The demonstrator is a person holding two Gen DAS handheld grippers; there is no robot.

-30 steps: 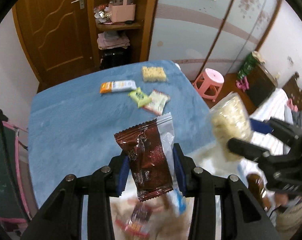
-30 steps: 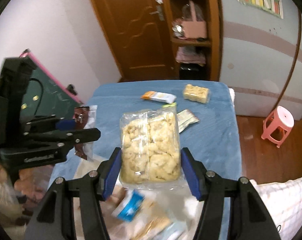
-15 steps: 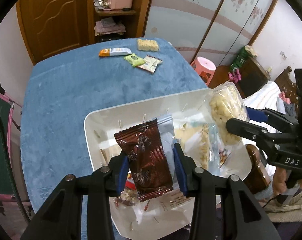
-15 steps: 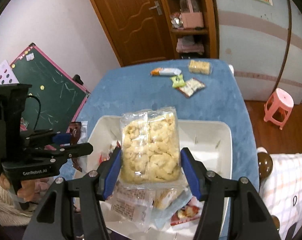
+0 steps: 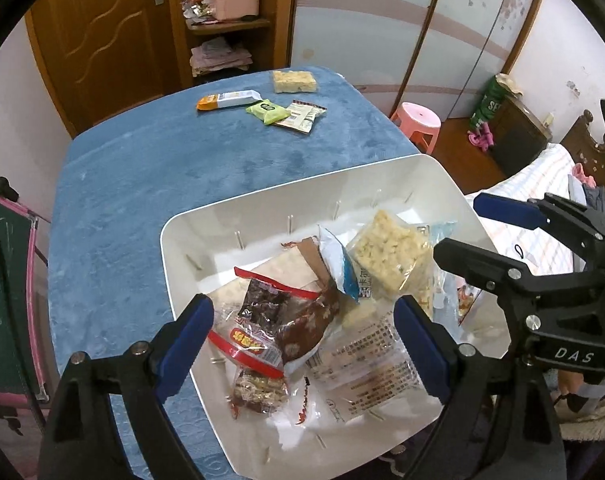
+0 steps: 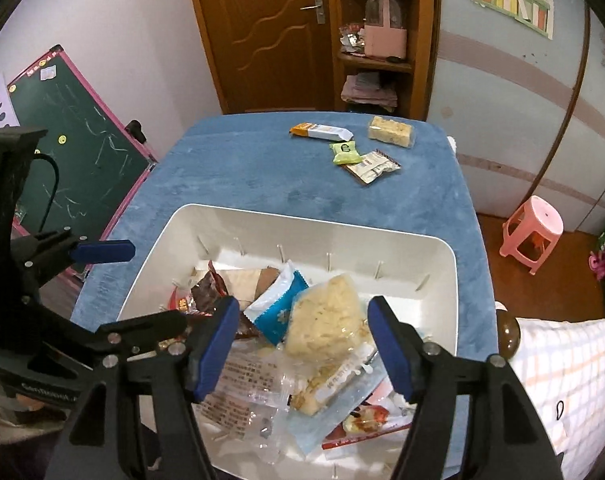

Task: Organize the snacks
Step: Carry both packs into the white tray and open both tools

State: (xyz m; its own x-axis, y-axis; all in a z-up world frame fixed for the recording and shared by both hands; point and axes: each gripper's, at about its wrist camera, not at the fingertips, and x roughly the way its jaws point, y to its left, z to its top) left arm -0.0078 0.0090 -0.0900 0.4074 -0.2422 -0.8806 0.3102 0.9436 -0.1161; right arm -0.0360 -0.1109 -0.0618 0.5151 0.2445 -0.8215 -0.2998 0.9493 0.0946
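Both grippers hang over a white bin (image 5: pixel 262 204) at the near end of a table w/ a blue cloth (image 5: pixel 150 184).

L gripper (image 5: pixel 302 340): jaws opening, blue pads spread wide. A brown packet (image 5: pixel 306 324) lies betw. them on the snack pile, touching neither pad, so nothing is gripped. Beside it, a red-and-clear wrapper (image 5: pixel 250 340) and a clear packet w/ printed text (image 5: pixel 366 356).

R gripper (image 6: pixel 302 344): jaws opening too. A clear bag of pale puffed snack (image 6: pixel 322 324) lies in the bin betw. the pads, tilted, w/ a gap showing on each side; not clamped. Just left of it, a blue-and-white packet (image 6: pixel 278 304).

Still on the cloth, at the far end and well apart from the bin:
- an orange-and-white bar (image 5: pixel 226 100)
- a green packet (image 5: pixel 266 111), touching or overlapping a beige sachet (image 5: pixel 302 115)
- a pale rice-cake block (image 5: pixel 294 80), nearest the far edge

Surroundings: wooden door (image 6: pixel 262 28) and open shelf unit (image 6: pixel 378 40) behind the table; green chalkboard w/ pink frame (image 6: pixel 74 148) on the floor at one side; pink stool (image 6: pixel 534 228) at the other.
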